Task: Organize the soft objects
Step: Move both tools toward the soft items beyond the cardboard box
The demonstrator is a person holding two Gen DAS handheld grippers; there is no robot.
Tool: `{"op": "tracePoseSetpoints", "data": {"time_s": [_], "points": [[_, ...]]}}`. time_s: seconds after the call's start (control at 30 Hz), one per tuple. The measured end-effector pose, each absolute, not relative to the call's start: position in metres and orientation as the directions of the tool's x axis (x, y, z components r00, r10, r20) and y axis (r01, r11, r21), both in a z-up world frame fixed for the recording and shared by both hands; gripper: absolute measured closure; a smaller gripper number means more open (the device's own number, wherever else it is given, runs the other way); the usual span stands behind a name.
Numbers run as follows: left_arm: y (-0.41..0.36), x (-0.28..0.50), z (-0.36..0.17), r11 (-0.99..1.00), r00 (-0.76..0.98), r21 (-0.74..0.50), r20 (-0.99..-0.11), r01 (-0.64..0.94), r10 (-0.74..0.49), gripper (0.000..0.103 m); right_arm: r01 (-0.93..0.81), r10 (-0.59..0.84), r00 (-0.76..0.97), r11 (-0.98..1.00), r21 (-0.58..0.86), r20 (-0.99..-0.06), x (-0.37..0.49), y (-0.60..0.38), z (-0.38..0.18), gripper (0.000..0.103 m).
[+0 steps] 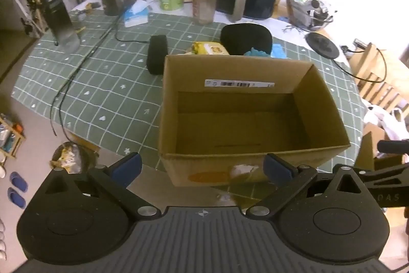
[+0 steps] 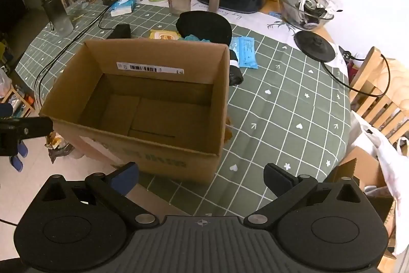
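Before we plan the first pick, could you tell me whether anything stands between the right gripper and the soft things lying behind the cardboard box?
Yes. The open, empty cardboard box stands between the right gripper and the black soft bundle, the yellow pack and the blue cloth behind its far wall. The blue packet right of the box lies unobstructed.
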State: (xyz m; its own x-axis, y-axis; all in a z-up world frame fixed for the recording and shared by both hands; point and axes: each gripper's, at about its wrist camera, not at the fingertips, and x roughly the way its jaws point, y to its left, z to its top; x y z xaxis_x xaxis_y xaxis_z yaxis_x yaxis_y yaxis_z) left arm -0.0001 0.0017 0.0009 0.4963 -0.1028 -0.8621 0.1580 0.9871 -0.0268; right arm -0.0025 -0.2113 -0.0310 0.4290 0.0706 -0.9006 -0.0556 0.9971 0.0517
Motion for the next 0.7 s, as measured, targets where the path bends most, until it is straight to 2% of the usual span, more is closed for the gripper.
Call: {"op": "tracePoseSetpoints", "data": {"time_s": [0.43, 0.7], "points": [[0.029, 0.007, 0.004, 0.972, 0.517, -0.044, -0.841, 0.23, -0.16, 0.0, -0.009, 0.061, 0.439, 0.998, 0.064, -0.897, 0.0, -0.194, -0.023, 0.0], [0.059, 0.013, 0.002, 0.976, 0.53, -0.061, -0.832, 0.208, -0.165, 0.0, -0.047, 0.085, 0.45, 0.996, 0.071, -0.889, 0.012, -0.163, -0.018, 0.0]]}}
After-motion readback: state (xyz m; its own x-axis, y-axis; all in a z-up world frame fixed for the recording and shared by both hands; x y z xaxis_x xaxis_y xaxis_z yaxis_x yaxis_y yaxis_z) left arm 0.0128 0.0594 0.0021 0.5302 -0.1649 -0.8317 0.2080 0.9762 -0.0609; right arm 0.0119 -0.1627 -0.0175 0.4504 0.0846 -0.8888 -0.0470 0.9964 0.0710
